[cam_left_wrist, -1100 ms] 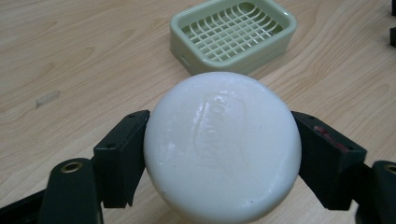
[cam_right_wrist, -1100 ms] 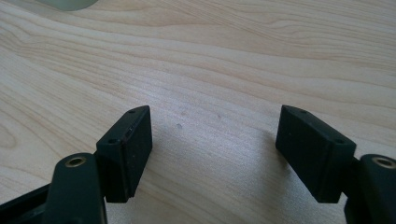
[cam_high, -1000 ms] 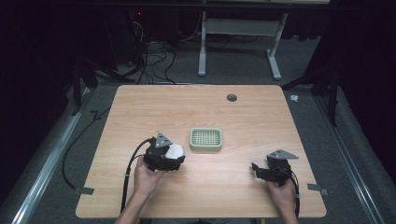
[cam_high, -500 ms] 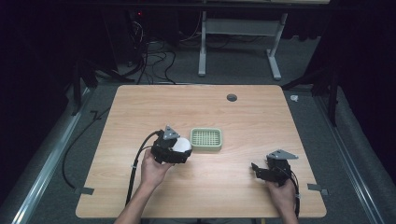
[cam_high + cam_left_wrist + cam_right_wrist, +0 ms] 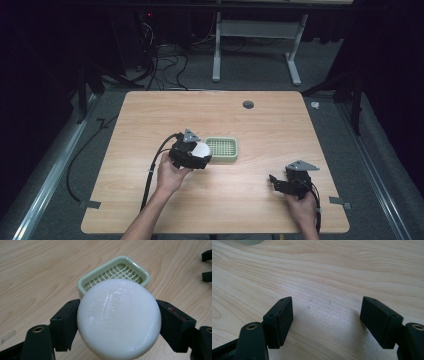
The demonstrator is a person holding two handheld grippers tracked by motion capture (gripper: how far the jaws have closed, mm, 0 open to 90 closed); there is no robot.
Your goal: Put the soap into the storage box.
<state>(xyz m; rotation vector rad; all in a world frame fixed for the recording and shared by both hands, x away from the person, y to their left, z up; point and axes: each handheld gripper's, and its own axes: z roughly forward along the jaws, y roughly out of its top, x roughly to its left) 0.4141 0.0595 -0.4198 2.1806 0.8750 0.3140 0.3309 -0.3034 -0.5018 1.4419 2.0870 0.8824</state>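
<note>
L gripper [image 5: 201, 156] is clamped on a round white soap bar [image 5: 118, 318], one black jaw on each side of it. In the left gripper view the soap sits just in front of the pale green soap dish [image 5: 115, 272], whose near rim is partly hidden behind it; can't tell if soap touches the rim. In the high view gripper + soap are just beside the dish's left end, near the table's [image 5: 150, 115] middle, a bit toward the front edge. Dish has a lattice insert, lies flat on the wood. L hand [image 5: 171, 176] grips from the front-edge side, cable trailing back toward the front left corner.

R gripper [image 5: 274, 180] is near the front right corner, well apart from the dish. Its jaws stand wide apart w/ nothing between them, just bare wood in the right gripper view. R hand [image 5: 301, 206] holds it close to the front edge. A small dark round hole [image 5: 248, 104] sits near the far edge.
</note>
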